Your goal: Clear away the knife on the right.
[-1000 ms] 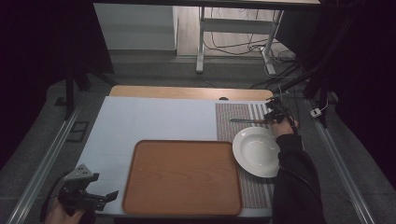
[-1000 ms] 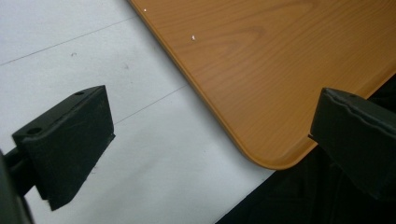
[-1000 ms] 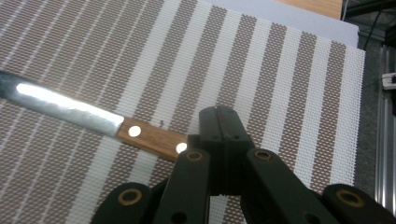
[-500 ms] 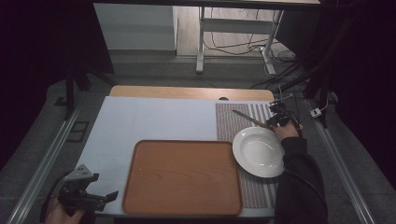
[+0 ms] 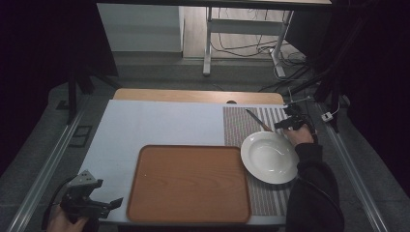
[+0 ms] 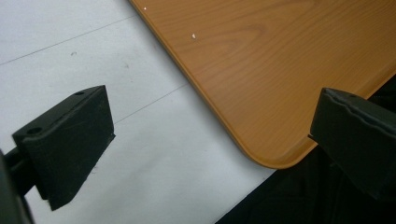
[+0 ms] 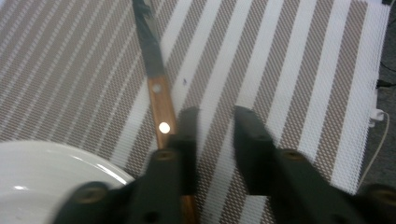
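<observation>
A knife [image 5: 257, 120] with a wooden handle [image 7: 161, 105] and dark blade lies slanted on the striped placemat [image 5: 233, 126], just beyond the white plate [image 5: 270, 157]. My right gripper [image 5: 286, 124] hovers at the handle end. In the right gripper view its jaws [image 7: 215, 114] stand a little apart with only placemat between them, and the handle runs along the outside of the left jaw. My left gripper [image 5: 112, 204] is held at the table's near left, wide open [image 6: 210, 126] over the near corner of the wooden tray [image 6: 261, 56].
The wooden tray [image 5: 188, 183] takes up the near middle of the white table cover [image 5: 159, 125]. The plate's rim [image 7: 46, 163] comes close to the knife handle. Beyond the table stand a desk frame and cables on the floor.
The knife swung from pointing left to lying slanted, blade up-left, as the right hand drew back toward the plate. The left gripper stayed put.
</observation>
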`<state>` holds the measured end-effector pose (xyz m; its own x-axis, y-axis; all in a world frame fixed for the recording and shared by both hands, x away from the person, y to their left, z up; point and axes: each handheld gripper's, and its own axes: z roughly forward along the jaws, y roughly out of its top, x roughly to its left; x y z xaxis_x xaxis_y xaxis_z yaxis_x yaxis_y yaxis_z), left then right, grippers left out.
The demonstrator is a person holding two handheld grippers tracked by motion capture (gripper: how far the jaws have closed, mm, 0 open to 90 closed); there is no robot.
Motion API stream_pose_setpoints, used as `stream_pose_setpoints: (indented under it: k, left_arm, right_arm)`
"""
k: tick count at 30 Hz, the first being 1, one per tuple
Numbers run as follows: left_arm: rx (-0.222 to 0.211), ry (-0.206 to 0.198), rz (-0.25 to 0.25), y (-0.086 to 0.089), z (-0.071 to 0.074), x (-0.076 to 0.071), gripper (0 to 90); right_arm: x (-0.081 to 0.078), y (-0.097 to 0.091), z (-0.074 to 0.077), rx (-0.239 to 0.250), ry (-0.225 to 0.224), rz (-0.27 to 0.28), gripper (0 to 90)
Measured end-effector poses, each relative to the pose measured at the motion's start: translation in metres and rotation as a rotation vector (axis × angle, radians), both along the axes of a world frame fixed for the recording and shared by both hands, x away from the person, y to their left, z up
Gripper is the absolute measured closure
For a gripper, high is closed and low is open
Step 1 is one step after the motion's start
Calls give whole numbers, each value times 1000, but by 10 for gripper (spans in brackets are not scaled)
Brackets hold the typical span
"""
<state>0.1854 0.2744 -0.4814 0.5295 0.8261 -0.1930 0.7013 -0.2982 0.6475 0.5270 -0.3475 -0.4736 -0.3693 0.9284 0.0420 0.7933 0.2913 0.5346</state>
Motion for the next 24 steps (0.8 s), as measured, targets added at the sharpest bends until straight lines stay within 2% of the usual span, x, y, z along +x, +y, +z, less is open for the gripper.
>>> stream_pose_setpoints:
  k: [2,6,10,16,20,24]
  left_arm:
    - [4,0,1,0,0,0,0]
    - [2,1,1,0,0,0,0]
    - [1,1,1,0,0,-1,0]
    - [1,1,0,0,0,-1,0]
    - [5,1,0,0,0,0,0]
    - [9,0,-5,-1,0,-1,0]
  right_arm:
    - [2,4,1,-2,-3,5,533]
    - [6,15,-1,-42,-25,29,270]
    - [10,26,-2,-46,-43,46,103]
    - [15,39,-11,-65,-11,56,6]
    - [19,45,-17,-77,12,50,0]
    - [23,45,-25,-62,45,40,9]
